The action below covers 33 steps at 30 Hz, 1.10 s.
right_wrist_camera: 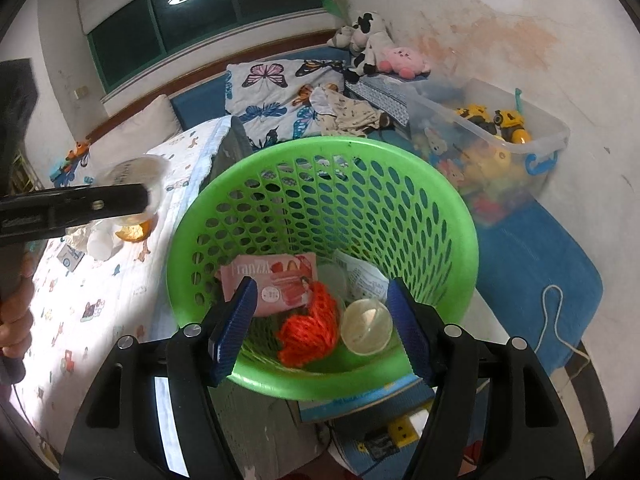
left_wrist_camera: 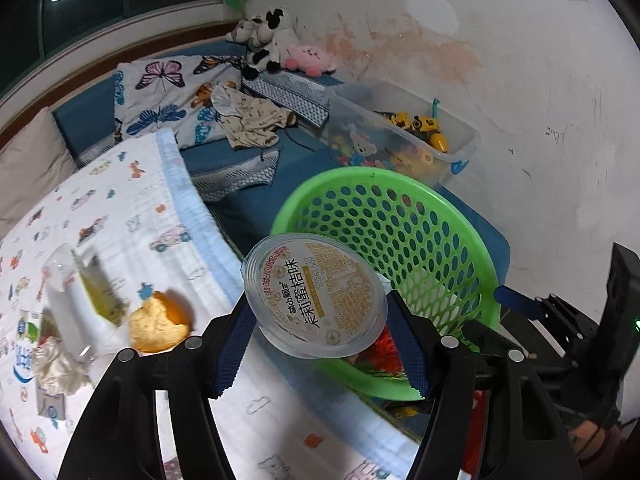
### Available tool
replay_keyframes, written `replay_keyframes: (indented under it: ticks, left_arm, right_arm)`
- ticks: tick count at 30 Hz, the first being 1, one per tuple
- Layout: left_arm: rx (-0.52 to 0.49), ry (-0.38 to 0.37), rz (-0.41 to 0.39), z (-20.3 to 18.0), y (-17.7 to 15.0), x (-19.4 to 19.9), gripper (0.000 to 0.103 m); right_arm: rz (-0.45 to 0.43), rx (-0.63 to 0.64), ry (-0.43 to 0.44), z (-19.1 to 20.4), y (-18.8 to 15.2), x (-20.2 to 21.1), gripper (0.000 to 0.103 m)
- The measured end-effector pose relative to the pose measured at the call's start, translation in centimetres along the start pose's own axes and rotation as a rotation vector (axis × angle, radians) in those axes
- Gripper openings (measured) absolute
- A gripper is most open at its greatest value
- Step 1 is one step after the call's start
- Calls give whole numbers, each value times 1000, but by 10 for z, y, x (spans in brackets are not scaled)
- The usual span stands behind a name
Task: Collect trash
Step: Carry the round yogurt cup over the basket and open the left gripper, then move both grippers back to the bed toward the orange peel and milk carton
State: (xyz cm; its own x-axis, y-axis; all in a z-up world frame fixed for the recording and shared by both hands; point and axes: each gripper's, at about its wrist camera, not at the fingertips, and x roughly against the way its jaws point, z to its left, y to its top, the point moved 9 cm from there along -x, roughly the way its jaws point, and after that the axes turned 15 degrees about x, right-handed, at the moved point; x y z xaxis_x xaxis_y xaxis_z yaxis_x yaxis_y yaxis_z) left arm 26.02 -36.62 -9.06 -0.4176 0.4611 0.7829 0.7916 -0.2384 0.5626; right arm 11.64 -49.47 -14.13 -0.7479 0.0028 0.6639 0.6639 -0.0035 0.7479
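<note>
**Jelly cup held at the basket rim**

The left tongs (left_wrist_camera: pixel 320 320) are clamped on a clear plastic jelly cup (left_wrist_camera: pixel 314 296), its printed lid facing the camera, in the lower middle of the left wrist view. The cup sits in front of the near rim of the green perforated basket (left_wrist_camera: pixel 400 220), which fills the centre right of that frame. In the right wrist view the same tongs enter from the left edge, gripping the cup (right_wrist_camera: pixel 132 180) to the left of the basket.

The right tongs (right_wrist_camera: pixel 320 312) stand apart with nothing between them, at the bottom centre of the right wrist view, just over the near rim of the basket (right_wrist_camera: pixel 320 168). Inside the basket lie a pink snack wrapper (right_wrist_camera: pixel 276 280), an orange net bag (right_wrist_camera: pixel 308 328), a round clear lid (right_wrist_camera: pixel 366 326) and a piece of white printed paper (right_wrist_camera: pixel 362 276).

At the lower left of the left wrist view, more trash lies on the patterned white blanket (left_wrist_camera: pixel 132 208): a piece of orange peel (left_wrist_camera: pixel 160 324), a crumpled tissue (left_wrist_camera: pixel 56 364) and a blurred clear plastic item (left_wrist_camera: pixel 64 268). Behind the basket, at the upper right, a clear plastic bin of toys (left_wrist_camera: pixel 404 132) rests on the blue bed (left_wrist_camera: pixel 248 164), with plush toys (left_wrist_camera: pixel 272 40) near the wall.
</note>
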Motion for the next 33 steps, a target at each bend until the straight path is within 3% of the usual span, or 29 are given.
replay_keyframes:
  ticks: [8,19,33]
  left_arm:
    - [1,-3,42,-10,-6,-18,67]
    - [0,-1,38,-8,-10,-14,74]
    - [67,82,-43,59,-14,36,76]
  right_arm:
    - [-5,-10,-6,-4,-6,8,69]
    - [-10,-7,0,1,-6,11,69]
    - [-39,79,57,48,20,15,74]
